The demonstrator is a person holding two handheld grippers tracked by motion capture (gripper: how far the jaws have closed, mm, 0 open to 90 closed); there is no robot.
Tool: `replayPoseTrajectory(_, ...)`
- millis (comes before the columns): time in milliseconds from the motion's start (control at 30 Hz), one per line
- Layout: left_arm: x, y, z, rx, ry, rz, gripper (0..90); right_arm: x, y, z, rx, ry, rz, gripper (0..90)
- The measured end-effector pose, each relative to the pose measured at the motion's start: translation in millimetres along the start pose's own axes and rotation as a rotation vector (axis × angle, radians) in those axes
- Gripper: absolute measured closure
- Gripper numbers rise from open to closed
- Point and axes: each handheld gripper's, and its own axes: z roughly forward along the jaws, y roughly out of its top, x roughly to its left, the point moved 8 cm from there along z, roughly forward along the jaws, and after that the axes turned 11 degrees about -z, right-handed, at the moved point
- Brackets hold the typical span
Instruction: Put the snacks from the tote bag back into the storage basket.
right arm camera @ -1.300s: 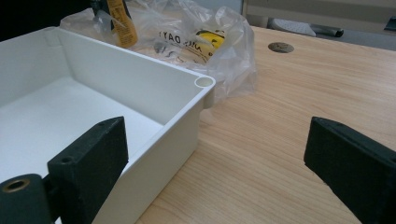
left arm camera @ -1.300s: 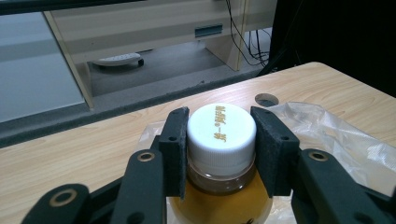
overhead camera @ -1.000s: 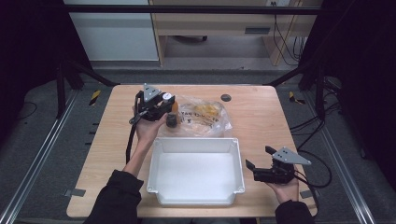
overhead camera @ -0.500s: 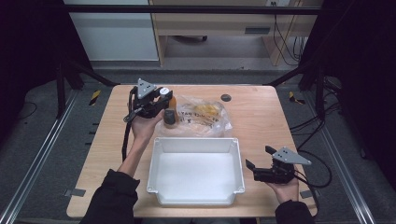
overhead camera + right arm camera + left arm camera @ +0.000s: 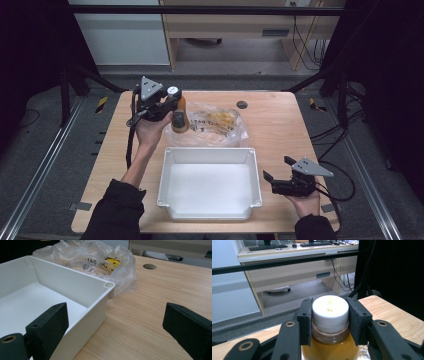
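- While the left hand-held gripper [image 5: 172, 107] is raised above the far left part of the counter [image 5: 280, 130], its jaws are closed on the bottle [image 5: 179, 118], one black pad on each side of the white cap [image 5: 330, 312] and the neck just under it.
- Hanging from that grip, the bottle sits off the counter, beside the left edge of the plastic bag [image 5: 220, 125] and beyond the far rim of the white tub [image 5: 209, 184].
- Amber liquid reaches up to the neck in the left gripper view, so I judge the bottle fairly heavy for its size, with its weight hanging below the pads.
- Ribs on the cap should give the pads some bite, yet the smooth neck and rounded shoulder look slippery, so a quick swing could make the body pivot or slide down.
- Whether the wall is glass or hard plastic I cannot tell; either way it seems stiff, and it is best set down rather than dropped.
- A lower hold around the body would likely carry the load more steadily, though the cap grip keeps the bottle upright.
- Over the near right of the counter, the right hand-held gripper [image 5: 281, 176] waits with jaws wide apart and nothing between them, just beside the tub's right wall.
- Crinkled and thin, the bag looks soft and light, with printed packets inside.
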Motion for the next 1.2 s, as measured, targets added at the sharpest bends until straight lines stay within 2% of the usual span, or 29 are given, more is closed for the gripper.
replayPoseTrajectory(600,-10.4,7.5,-27.7,0.001,-0.009,0.005,59.1,0.2,1.0,-1.0,-0.004,0.0,-0.001,6.8)
replayPoseTrajectory(1000,-24.4,-1.0,-48.9,0.012,-0.056,0.01,59.1,0.2,1.6,-1.9,-0.006,-0.003,-0.001,6.9)
replayPoseTrajectory(1200,-32.3,-7.3,-60.7,0.012,-0.078,0.026,59.1,1.9,3.1,-1.9,-0.009,-0.002,-0.008,6.8)
